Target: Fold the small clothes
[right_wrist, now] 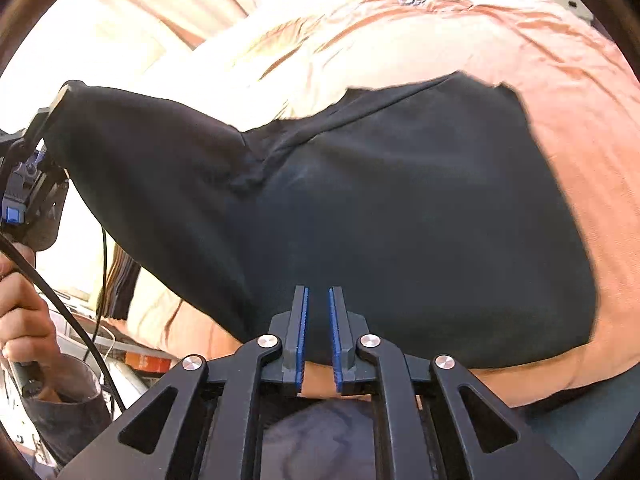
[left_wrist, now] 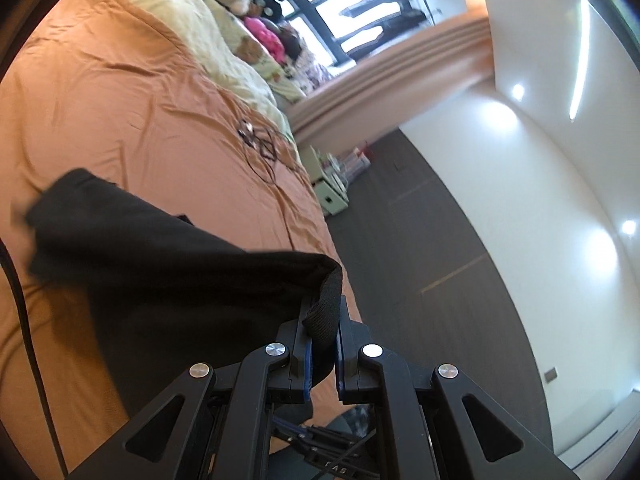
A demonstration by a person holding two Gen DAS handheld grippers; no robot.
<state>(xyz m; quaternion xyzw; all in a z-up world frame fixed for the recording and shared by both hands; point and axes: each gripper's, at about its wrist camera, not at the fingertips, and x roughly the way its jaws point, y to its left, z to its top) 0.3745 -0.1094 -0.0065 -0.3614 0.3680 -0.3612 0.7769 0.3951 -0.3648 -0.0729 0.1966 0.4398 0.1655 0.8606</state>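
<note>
**Black garment lifted by one corner over the bed**

The left tool [left_wrist: 322, 344] is clamped on a ribbed, thick hem of the black garment [right_wrist: 380, 220], with the fold of knit standing up between its blue pads. From that pinch the cloth runs away to the tool's left and sags down onto the orange bedspread [left_wrist: 140, 92]. In the right wrist view the same corner appears at far left, raised and pulled taut in the left tool [right_wrist: 54, 104], which a hand [right_wrist: 24, 280] grips by its handle.

The right tool [right_wrist: 318, 338] has its jaws slightly apart and nothing between the pads. The near edge of the garment lies just ahead of and under its tips, with most of the cloth spread forward and to its right on the bed.

The garment looks light and limp. It drapes from the single held point, wrinkles at a seam running diagonally across its middle, and shows no stiffness of its own. The fabric is matte and unlikely to slip from rubbered pads, and nothing about it seems fragile. The banded hem is the firmest place to hold. A second pinch on the near edge or an opposite corner would probably let the piece be stretched flat for folding. Its colour is plain black with no print visible, and what kind of clothing it is cannot be told.
</note>
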